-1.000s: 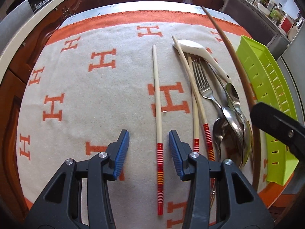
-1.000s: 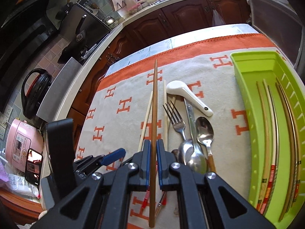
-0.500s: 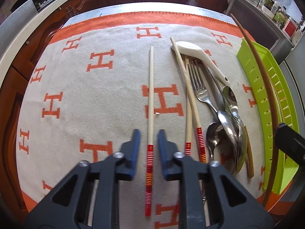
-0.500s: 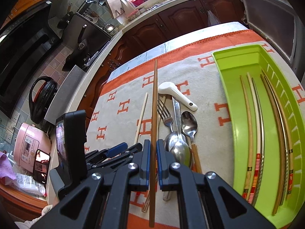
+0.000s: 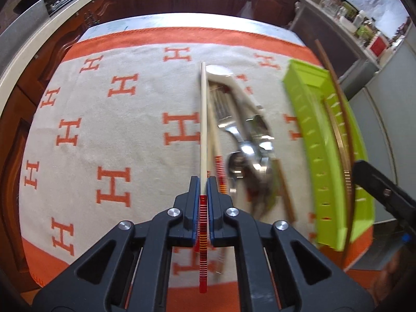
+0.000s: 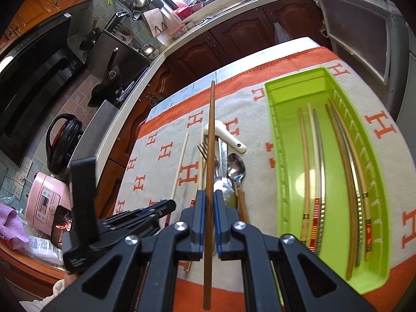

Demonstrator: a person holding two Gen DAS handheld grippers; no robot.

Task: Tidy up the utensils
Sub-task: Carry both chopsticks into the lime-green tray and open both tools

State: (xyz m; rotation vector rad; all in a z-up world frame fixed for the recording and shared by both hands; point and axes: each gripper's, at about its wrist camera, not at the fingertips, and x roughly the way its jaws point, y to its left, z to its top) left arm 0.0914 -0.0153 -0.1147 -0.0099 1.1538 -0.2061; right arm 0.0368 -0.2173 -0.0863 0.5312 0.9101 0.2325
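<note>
Two chopsticks are in hand, one per tool. The left tool (image 5: 204, 189) is clamped on a pale chopstick (image 5: 203, 119) just above its red-striped end, long axis running 12 to 6 o'clock in the left wrist view, thin tip toward 12, lifted off the cloth. The right tool (image 6: 208, 200) is clamped on a dark brown chopstick (image 6: 211, 130), also lying 12 to 6, tip toward 12, held about a third of the way up from its butt.

At 1 to 2 o'clock of the pale stick lies the heap of fork (image 5: 221, 109), white ladle (image 5: 234, 83) and spoons (image 5: 249, 153); further out at 3 o'clock stands the green tray (image 6: 275, 140), which already holds several chopsticks lengthwise.

Both sticks are gripped near one end, so I judge each could pivot between the pads and droop. Brought in crosswise, a long stick would catch the tray wall or land across the ones inside. The two tools are close together and could knock each other over the orange-lettered cloth (image 5: 104, 119) on the counter.
</note>
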